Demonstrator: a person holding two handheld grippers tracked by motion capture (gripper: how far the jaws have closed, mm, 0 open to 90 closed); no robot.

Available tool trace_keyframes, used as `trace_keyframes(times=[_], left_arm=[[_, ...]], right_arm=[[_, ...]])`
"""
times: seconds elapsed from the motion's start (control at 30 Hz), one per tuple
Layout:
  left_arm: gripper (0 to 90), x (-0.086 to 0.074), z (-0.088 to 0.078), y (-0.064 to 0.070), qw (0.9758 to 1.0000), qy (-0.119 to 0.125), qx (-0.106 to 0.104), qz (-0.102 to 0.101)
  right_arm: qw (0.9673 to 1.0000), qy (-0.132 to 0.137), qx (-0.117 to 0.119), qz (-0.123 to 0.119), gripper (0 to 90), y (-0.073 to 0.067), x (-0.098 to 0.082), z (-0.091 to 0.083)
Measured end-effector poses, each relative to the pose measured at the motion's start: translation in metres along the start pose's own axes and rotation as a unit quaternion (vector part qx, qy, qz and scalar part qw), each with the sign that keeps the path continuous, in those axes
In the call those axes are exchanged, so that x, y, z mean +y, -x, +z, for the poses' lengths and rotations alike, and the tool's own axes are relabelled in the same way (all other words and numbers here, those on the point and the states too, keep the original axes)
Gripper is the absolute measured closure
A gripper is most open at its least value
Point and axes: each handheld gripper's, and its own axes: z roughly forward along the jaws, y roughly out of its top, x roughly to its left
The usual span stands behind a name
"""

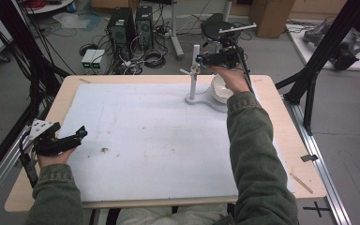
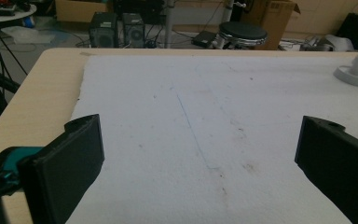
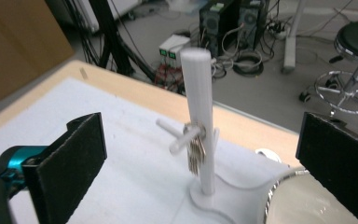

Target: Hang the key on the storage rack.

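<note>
White padding [image 1: 150,140] covers the wooden table [image 1: 281,154], with computer towers [image 1: 130,24] and a stool [image 1: 218,26] on the floor beyond. Near the far edge stands a white peg stand [image 3: 200,116]; a bunch of keys [image 3: 196,151] hangs from 1 of its pegs. The right gripper [image 1: 201,60] hovers beside the post, jaws spread wide and empty. A white bowl [image 3: 303,200] sits just beside the stand's base. Well apart, the left gripper [image 1: 77,136] rests at the table's left edge, jaws also wide apart and empty.
</note>
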Motion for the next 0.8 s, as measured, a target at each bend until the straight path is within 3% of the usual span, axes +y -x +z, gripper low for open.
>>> trace_keyframes(times=[0.2, 0.5, 0.8], left_arm=[[1.7, 0.000, 0.001, 0.000, 1.0000, 0.000, -0.001, 0.000], [1.7, 0.000, 0.001, 0.000, 1.0000, 0.001, 0.000, -0.001], [1.7, 0.000, 0.001, 0.000, 1.0000, 0.000, -0.001, -0.001]], right_arm=[[1.0000, -0.009, -0.002, 0.000, 0.5, 0.005, -0.011, -0.001], [0.9999, -0.011, 0.003, -0.011, 0.5, 0.001, -0.012, -0.010], [0.9999, -0.013, 0.004, -0.011, 0.5, 0.004, -0.025, -0.020]])
